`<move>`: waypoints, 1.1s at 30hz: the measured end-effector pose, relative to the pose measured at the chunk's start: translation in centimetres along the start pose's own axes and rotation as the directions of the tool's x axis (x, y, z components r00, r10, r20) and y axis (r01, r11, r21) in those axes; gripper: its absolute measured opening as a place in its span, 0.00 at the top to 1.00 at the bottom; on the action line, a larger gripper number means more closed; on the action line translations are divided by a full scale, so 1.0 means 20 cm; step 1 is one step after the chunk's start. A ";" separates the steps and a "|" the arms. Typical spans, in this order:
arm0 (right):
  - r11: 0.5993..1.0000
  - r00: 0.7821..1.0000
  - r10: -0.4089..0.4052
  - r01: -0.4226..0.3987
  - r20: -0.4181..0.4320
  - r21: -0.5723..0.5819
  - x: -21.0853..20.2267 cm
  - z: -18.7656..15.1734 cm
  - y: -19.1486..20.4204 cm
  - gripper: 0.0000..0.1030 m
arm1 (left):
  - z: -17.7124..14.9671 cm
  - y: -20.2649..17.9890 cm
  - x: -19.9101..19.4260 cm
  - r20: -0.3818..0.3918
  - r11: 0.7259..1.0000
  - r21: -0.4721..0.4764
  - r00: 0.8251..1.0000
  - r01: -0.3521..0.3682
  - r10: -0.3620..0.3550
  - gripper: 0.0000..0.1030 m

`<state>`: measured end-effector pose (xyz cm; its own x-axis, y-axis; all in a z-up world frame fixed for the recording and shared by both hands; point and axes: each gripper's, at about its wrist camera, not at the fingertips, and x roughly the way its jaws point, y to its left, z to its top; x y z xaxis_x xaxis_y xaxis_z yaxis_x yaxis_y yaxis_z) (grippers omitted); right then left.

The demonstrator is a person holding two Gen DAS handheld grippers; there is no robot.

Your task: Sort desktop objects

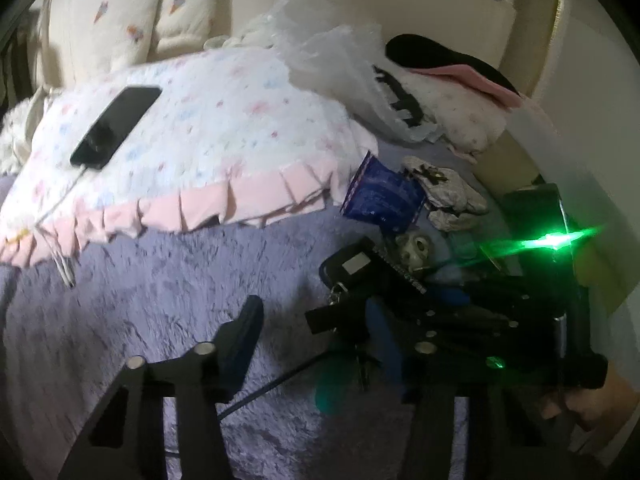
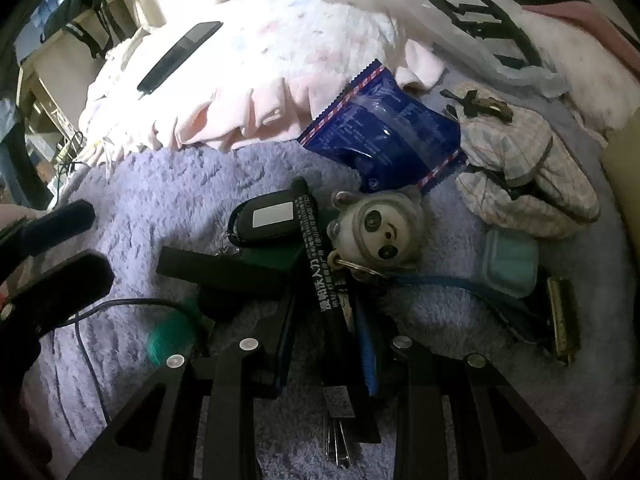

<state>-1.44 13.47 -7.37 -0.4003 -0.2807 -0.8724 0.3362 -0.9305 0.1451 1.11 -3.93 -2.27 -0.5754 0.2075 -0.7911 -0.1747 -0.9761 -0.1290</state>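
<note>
My right gripper [image 2: 324,344] is down on a black pen [image 2: 320,276] in the clutter on the lilac fleece blanket [image 2: 168,184].

In my right wrist view the jaws sit narrowly set either side of the pen's lower end, blue pads close against it, so I read them as pinching the pen. The pen lies across a black car key fob [image 2: 266,218] and beside a panda keyring [image 2: 378,232], with metal keys [image 2: 338,444] below. A blue snack packet [image 2: 384,132] lies above the panda, a folded checked cloth [image 2: 528,176] to its right, and a small teal case [image 2: 510,262] under the cloth. My left gripper [image 1: 308,332] hovers over bare blanket, jaws spread, nothing between them. A black phone [image 1: 116,126] rests on the frilled pink pillow [image 1: 224,128].
</note>
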 end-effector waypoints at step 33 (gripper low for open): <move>0.967 0.963 0.188 -0.217 0.194 0.137 -0.32 -0.02 -0.23 0.87 | 0.06 -0.11 0.20 -0.090 0.964 0.248 0.993 0.099 -0.078 0.34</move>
<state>0.02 19.64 -2.58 -0.4876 -0.4911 -0.7218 0.2951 -0.8708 0.3932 -1.76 -0.96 -4.44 -0.4858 0.2768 -0.8291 -0.4233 -0.9044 -0.0539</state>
